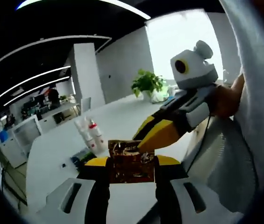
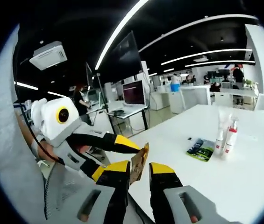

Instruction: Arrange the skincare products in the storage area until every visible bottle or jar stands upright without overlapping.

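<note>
Both grippers, left (image 1: 132,164) and right (image 2: 139,171), pinch one brown sachet (image 1: 131,161); two white bottles (image 2: 226,136) stand upright on the white table (image 2: 258,172)

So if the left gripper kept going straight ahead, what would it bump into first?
The left gripper already clamps a brown sachet, and the right gripper touches that sachet from ahead. Beyond, probably the two white bottles on the table; depth is unclear.
</note>
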